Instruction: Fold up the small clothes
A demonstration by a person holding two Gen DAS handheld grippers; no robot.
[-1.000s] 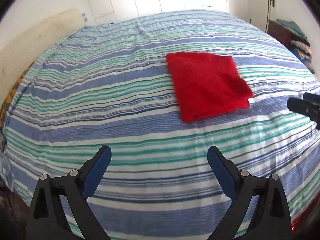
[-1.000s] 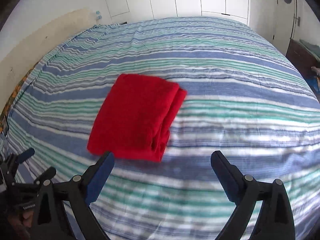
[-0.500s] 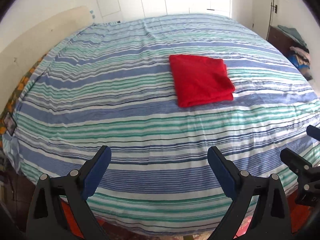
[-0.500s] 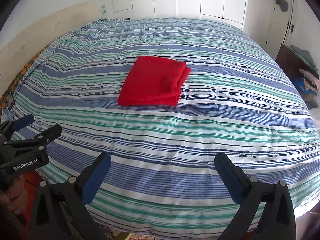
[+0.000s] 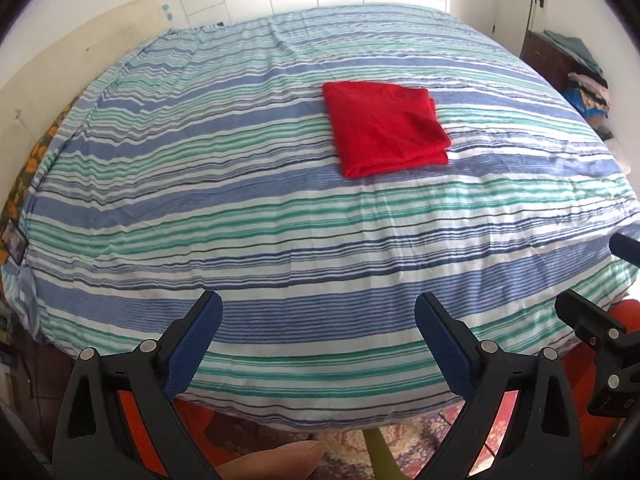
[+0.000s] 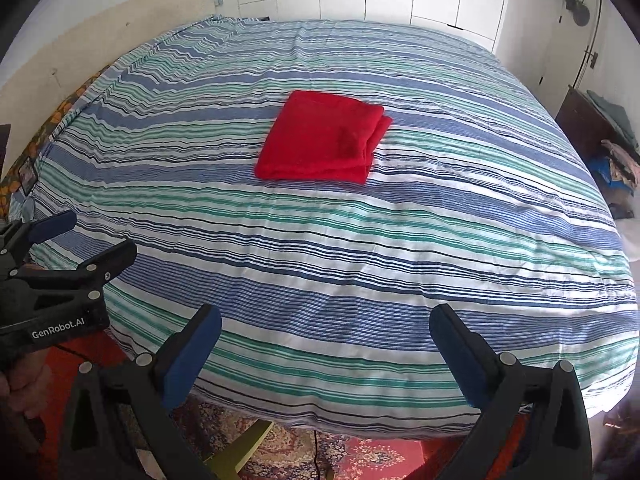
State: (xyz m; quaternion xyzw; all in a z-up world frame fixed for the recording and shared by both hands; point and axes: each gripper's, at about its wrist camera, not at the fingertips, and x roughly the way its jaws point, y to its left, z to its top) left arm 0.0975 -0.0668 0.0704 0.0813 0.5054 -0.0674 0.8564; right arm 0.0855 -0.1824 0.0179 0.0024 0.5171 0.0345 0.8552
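The red cloth (image 5: 385, 128) lies folded in a neat square near the middle of the striped bed (image 5: 240, 240), with the stacked layers showing on its right edge. Both tools hang at the near edge of the bed, well apart from the cloth. The left gripper (image 5: 318, 330) has its tongs spread wide and holds nothing; the right gripper (image 6: 326, 340) is the same. I judge the folding is finished, so the hands are away from it

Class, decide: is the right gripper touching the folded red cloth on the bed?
Apart. The right wrist view shows the right gripper open, with striped bedcover between it and the red cloth.
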